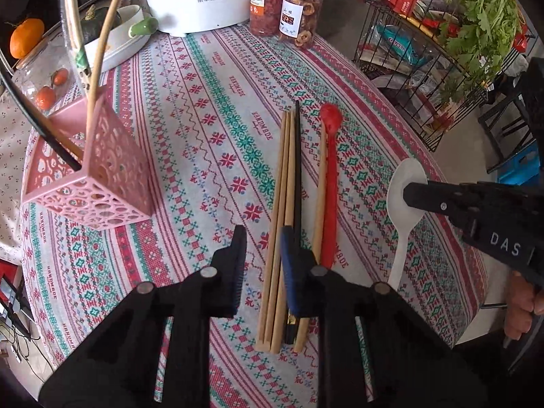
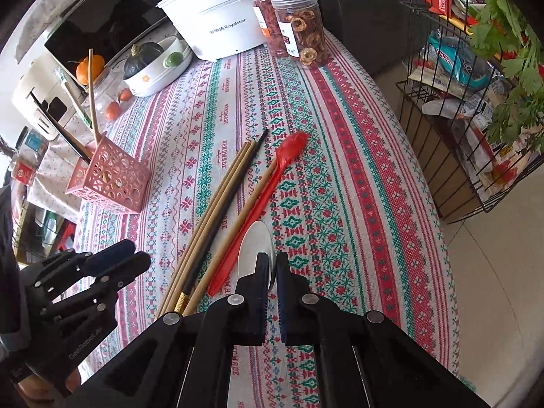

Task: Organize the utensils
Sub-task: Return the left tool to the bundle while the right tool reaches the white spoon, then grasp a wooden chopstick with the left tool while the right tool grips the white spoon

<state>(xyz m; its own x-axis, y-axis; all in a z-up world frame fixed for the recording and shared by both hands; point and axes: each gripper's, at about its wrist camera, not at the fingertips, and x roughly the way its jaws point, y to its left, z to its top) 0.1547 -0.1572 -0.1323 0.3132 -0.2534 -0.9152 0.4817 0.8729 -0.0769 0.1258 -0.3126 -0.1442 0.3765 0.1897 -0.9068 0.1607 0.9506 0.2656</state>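
White spoon (image 2: pixel 255 241) pinched at neck by right gripper (image 2: pixel 272 258); lift straight, clear of red spoon (image 2: pixel 272 176) at left; left gripper (image 1: pixel 265 231) parted, empty.

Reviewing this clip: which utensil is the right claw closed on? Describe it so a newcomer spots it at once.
On the patterned red-and-green tablecloth, loose utensils lie in a row right of the pink perforated plastic holder. The right claw is shut on the white plastic spoon, at the row's right end, beyond the red plastic spoon. It is the only white piece among the bamboo chopsticks.
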